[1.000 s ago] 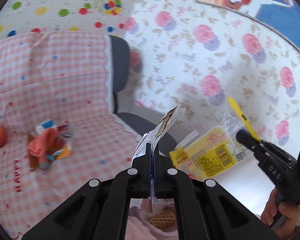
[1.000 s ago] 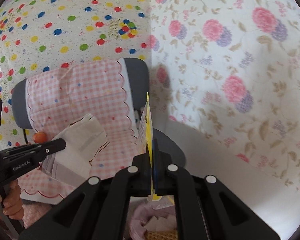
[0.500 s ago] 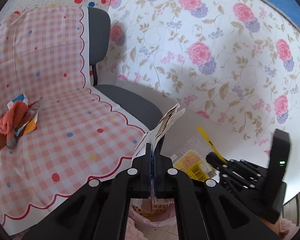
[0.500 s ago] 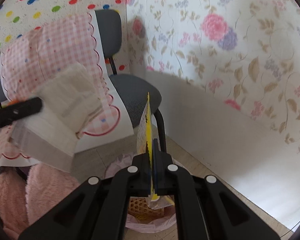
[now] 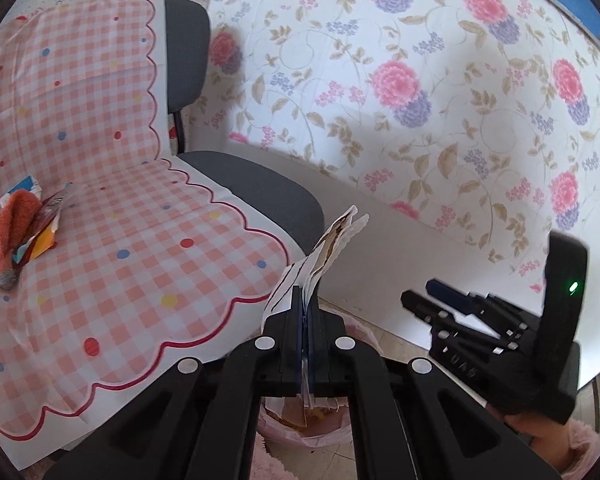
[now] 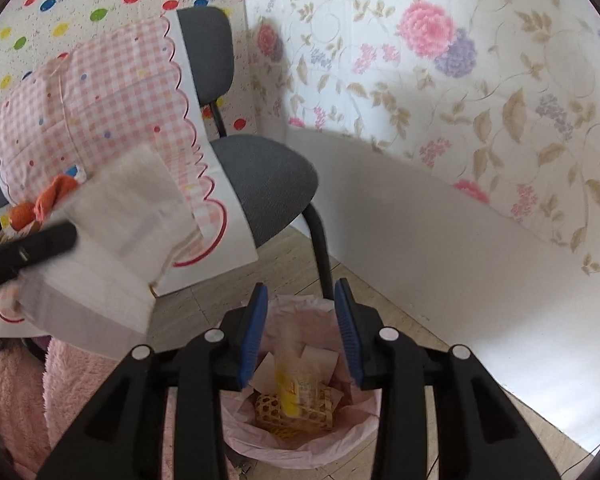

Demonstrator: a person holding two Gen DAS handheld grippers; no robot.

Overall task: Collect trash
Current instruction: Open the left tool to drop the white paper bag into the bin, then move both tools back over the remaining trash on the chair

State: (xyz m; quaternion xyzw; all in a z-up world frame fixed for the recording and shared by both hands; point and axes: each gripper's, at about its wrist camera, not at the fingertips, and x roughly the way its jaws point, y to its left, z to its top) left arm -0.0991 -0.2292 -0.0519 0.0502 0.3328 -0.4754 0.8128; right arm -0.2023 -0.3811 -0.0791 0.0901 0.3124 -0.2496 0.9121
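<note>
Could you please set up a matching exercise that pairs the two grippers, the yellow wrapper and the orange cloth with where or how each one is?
Things:
1. left gripper
2. right gripper
3. yellow wrapper
4. orange cloth

States or places:
A. lying on the checked cover of the chair
B. open and holding nothing
C. inside the pink-lined bin
D. shut on a white paper wrapper

Pairs: 1-D, 2-B, 3-C, 4-A

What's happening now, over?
Right gripper open, yellow wrapper in bin. Left gripper shut on white wrapper. Nothing blocking.
</note>
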